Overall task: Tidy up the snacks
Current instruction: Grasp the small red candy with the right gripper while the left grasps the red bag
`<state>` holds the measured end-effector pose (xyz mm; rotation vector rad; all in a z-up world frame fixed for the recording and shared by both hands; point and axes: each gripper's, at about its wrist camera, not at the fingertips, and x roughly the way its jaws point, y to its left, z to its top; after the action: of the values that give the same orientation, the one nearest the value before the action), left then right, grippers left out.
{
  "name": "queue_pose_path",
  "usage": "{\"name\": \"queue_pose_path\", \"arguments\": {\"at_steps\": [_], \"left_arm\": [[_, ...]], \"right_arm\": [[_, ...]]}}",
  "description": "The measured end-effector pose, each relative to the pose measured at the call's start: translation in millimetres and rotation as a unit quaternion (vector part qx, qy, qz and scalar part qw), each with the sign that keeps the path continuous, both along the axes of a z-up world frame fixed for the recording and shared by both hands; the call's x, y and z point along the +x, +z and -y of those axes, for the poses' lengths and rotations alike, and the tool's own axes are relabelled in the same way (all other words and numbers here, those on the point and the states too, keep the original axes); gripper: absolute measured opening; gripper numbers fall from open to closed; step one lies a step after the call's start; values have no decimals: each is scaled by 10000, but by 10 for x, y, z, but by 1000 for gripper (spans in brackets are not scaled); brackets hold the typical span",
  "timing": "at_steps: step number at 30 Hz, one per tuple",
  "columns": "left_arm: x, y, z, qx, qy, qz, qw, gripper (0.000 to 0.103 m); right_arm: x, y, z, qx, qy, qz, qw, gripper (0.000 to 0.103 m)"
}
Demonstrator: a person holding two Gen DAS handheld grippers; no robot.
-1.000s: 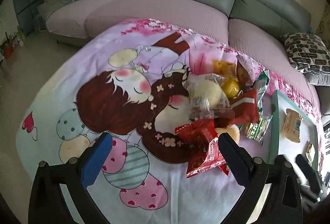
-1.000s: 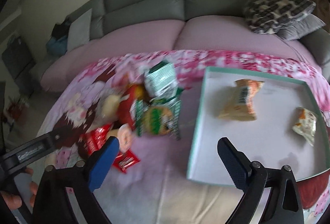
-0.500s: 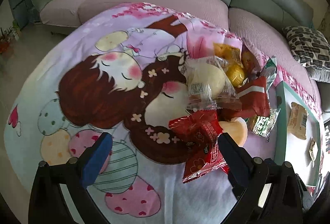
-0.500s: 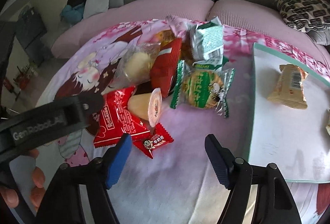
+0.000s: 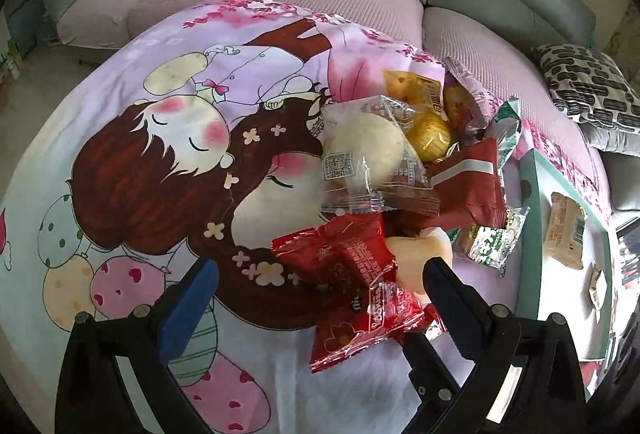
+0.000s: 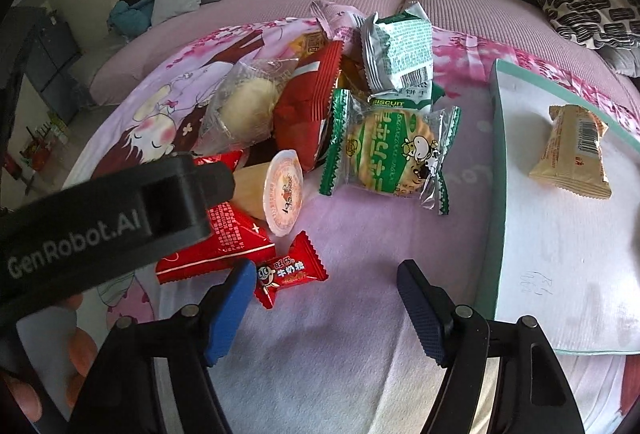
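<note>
Red wrappers (image 5: 360, 290) lie between the spread, empty jaws of the left gripper (image 5: 320, 278) in the left wrist view, at 6 o'clock of the snack pile (image 5: 400, 170) on the cartoon blanket (image 5: 160, 162), with the tray (image 5: 532, 194) at 3 o'clock. In the right wrist view, the right gripper (image 6: 326, 286) has just been closing and now stands spread with nothing between its jaws, a red candy (image 6: 288, 270) just beside its left finger (image 6: 228, 310); the biscuit pack (image 6: 388, 154) lies at 12 o'clock, the jelly cup (image 6: 280, 194) at 11 o'clock, and the tray (image 6: 496, 194) with a wafer pack (image 6: 572, 150) at 2 o'clock.
</note>
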<state>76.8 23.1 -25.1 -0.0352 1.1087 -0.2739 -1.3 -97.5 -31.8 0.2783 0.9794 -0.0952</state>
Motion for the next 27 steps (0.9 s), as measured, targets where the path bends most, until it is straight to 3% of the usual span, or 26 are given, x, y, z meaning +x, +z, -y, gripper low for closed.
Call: {"name": "queue_pose_path", "arguments": {"at_steps": [16,18,27], "left_arm": [[105,-92,-367,-165,517,-179,9984,101],[103,-98,-344,-171,461,-185,9986,97],[88,-99,-212,-407,146,-272,9987,68]], "right_arm": [[28,-24,-64,-165,95,-17,9998,74],[41,-33,-103,-238,138,-34,9996,73],[55,-35,-180,-273,335,21,9991,33]]}}
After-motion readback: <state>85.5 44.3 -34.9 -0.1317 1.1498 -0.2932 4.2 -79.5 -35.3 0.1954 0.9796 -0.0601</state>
